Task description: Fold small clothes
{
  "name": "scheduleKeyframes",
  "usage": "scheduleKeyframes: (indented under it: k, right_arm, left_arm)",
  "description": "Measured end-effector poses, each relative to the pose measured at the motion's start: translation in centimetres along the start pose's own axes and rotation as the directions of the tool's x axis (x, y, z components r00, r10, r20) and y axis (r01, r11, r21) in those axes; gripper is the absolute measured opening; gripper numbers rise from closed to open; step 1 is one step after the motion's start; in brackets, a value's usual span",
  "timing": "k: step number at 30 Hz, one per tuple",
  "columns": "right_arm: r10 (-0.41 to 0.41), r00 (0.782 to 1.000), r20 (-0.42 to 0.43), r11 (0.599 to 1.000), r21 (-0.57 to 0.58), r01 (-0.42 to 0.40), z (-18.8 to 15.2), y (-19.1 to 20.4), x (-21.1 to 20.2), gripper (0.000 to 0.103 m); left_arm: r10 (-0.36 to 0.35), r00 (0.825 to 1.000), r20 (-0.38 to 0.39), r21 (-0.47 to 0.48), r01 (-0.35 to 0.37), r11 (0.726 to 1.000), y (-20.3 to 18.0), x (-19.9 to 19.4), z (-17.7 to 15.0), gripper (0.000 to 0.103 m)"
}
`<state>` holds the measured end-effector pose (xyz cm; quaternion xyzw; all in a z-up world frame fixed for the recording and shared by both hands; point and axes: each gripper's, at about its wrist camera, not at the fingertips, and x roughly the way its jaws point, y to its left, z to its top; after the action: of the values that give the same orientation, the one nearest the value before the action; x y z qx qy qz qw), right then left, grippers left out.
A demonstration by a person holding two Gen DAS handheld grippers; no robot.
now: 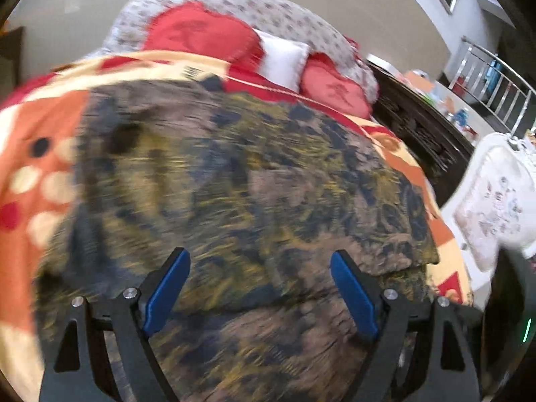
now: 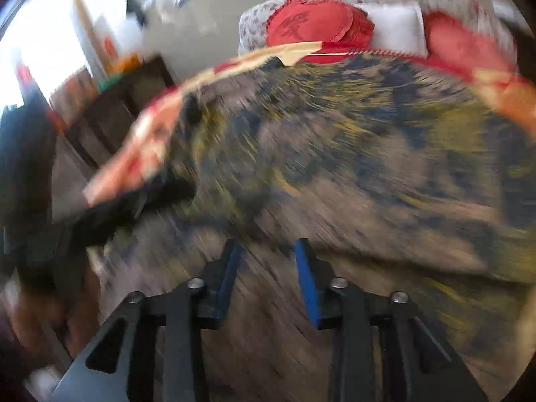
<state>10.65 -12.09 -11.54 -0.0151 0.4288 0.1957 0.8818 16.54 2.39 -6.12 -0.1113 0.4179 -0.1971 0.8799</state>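
Observation:
A brown, yellow and dark blue patterned garment (image 1: 234,174) lies spread flat on a bed, blurred in both views. My left gripper (image 1: 261,261) hovers over its near part, jaws wide apart, blue pads (image 1: 167,288) bare and nothing between them. In the right wrist view the same garment (image 2: 351,154) fills the frame. My right gripper (image 2: 269,251) hangs above its near edge, jaws partly apart, with no cloth between the pads (image 2: 308,284). A dark shape at the left edge of that view may be the left gripper; I cannot tell.
The bed has an orange, red and cream bedspread (image 1: 40,154), red cushions (image 1: 201,33) and a white pillow (image 1: 284,57) at the head. A dark wooden bed frame (image 1: 418,127), a white upholstered chair (image 1: 495,201) and a metal railing (image 1: 495,77) stand at the right.

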Motion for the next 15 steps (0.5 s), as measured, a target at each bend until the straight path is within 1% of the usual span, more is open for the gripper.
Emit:
scheduleKeyframes:
  k: [1,2,3,4,6,8,10,11,13,14,15]
  right_arm:
    - [-0.029,1.0,-0.01,0.999,-0.039,0.029,-0.9,0.1,-0.3,0.046]
    - [-0.06,0.998,-0.009,0.995,-0.084,0.059,-2.2,0.0,-1.0,0.046]
    - [-0.07,0.998,0.004,0.992,-0.107,0.07,-3.6,-0.2,-1.6,0.046]
    - [-0.067,0.998,0.016,0.992,-0.102,0.068,-3.9,0.0,-2.2,0.046]
    - [-0.084,0.996,0.04,0.993,-0.076,0.086,-3.8,-0.4,-3.0,0.047]
    - [-0.127,0.991,0.04,0.988,-0.082,0.13,-3.6,-0.2,-2.2,0.048]
    - [-0.152,0.987,0.048,0.984,-0.088,0.156,-3.4,0.1,-1.8,0.049]
    - [-0.161,0.986,0.054,0.982,-0.086,0.165,-3.3,0.2,-1.7,0.049]
    - [-0.165,0.985,0.056,0.982,-0.085,0.17,-3.3,0.2,-1.7,0.049]
    - [-0.162,0.985,0.055,0.983,-0.081,0.166,-3.3,0.0,-1.7,0.049]
    - [-0.158,0.986,0.055,0.984,-0.077,0.162,-3.0,0.0,-1.4,0.049]
  left_arm:
    - [-0.039,0.999,-0.029,-0.005,0.039,0.999,-0.2,1.1,0.3,0.089]
    - [-0.06,0.997,-0.054,-0.021,0.059,0.998,-0.2,2.2,0.4,0.089]
    - [-0.072,0.995,-0.072,-0.038,0.069,0.997,0.0,3.0,0.5,0.089]
    - [-0.082,0.993,-0.084,-0.066,0.077,0.995,0.4,3.8,0.5,0.089]
    - [-0.133,0.989,-0.06,-0.112,0.126,0.986,0.9,4.0,0.6,0.089]
    - [-0.249,0.967,-0.049,-0.175,0.237,0.956,1.5,4.1,0.7,0.089]
    - [-0.353,0.934,-0.049,-0.213,0.336,0.918,1.6,4.3,0.7,0.089]
    - [-0.387,0.92,-0.056,-0.22,0.367,0.904,1.5,4.4,0.7,0.089]
    - [-0.421,0.905,-0.069,-0.226,0.396,0.89,1.4,4.8,0.8,0.088]
    - [-0.414,0.908,-0.072,-0.231,0.388,0.892,1.5,4.9,0.9,0.082]
    - [-0.392,0.917,-0.075,-0.242,0.364,0.899,1.7,5.3,1.0,0.077]
